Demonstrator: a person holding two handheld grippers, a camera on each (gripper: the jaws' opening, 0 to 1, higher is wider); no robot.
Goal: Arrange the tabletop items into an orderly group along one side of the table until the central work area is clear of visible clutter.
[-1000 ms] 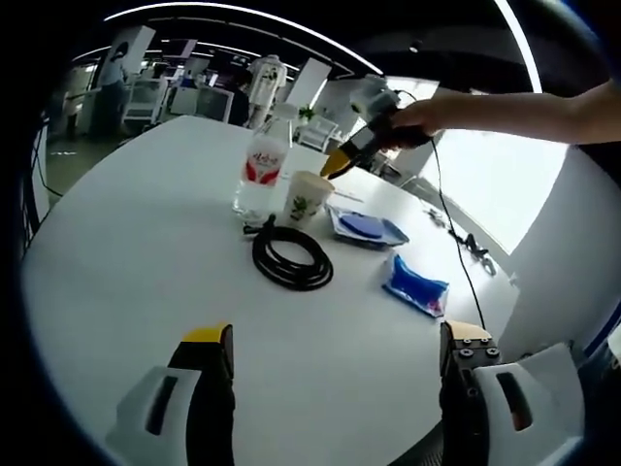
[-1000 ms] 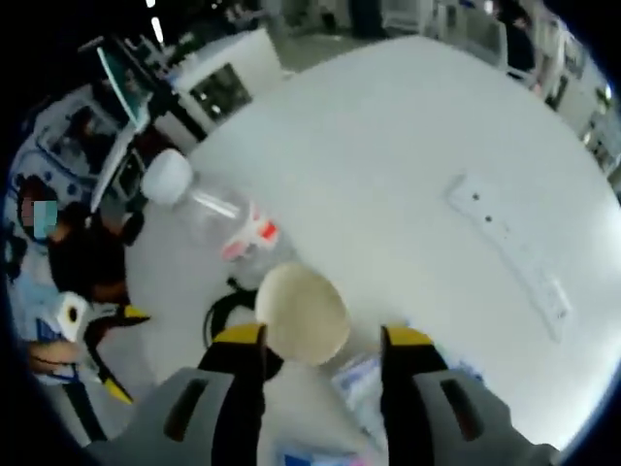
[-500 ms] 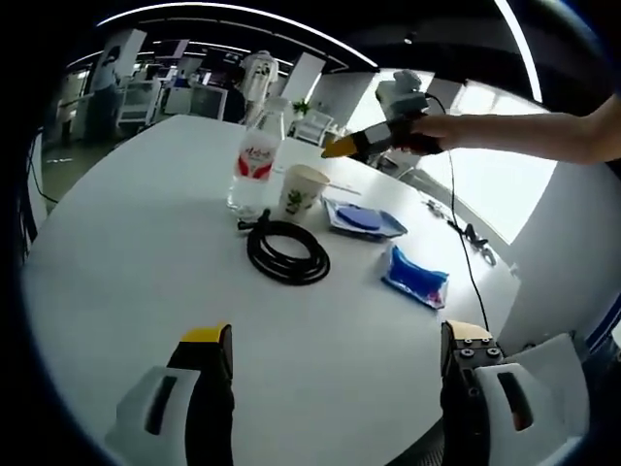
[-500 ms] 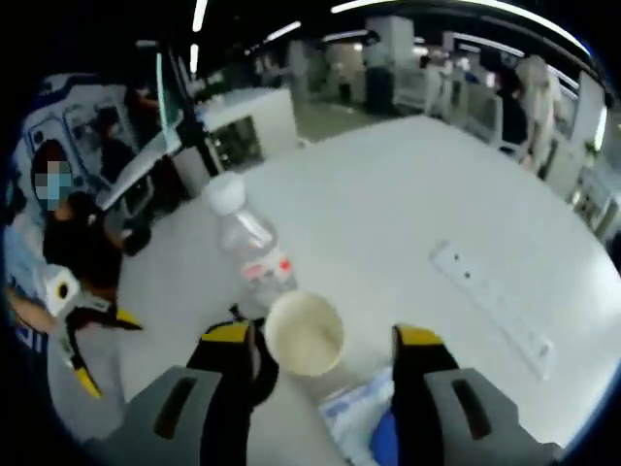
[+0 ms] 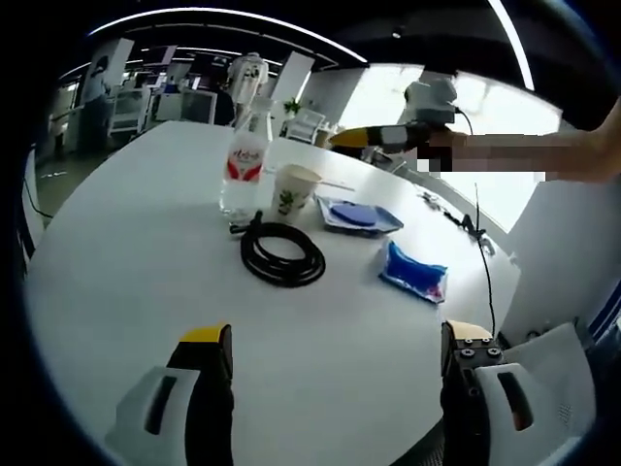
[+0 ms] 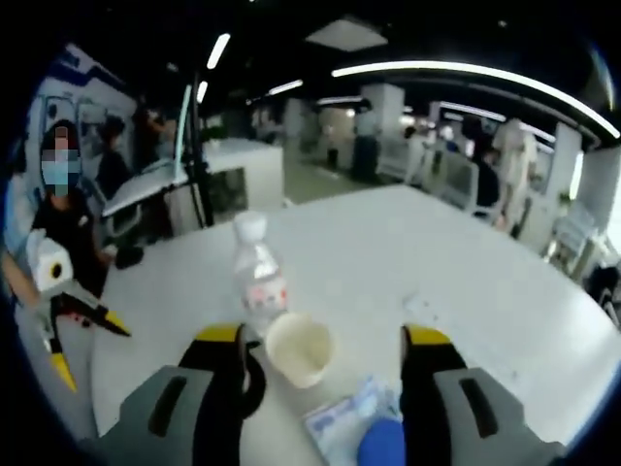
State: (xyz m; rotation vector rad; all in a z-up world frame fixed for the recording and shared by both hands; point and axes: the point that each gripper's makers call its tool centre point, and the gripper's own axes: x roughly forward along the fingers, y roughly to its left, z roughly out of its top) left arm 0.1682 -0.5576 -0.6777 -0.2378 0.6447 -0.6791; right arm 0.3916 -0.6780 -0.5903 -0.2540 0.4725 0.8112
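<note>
The paper cup (image 5: 294, 188) stands on the tabletop (image 5: 126, 262) beside the bottle (image 5: 243, 165), near the black cable (image 5: 281, 255). The right gripper (image 6: 320, 340) hangs above the cup, fingers apart and empty; the left gripper (image 5: 325, 340) also has its fingers apart. Next move is probably to lower and take the cup.

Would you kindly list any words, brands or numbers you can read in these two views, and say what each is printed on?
None can be read.
Water bottle: red and white label, print too blurred to read.
Paper cup: a green plant motif, no legible words.
Blue packet: nothing legible.
</note>
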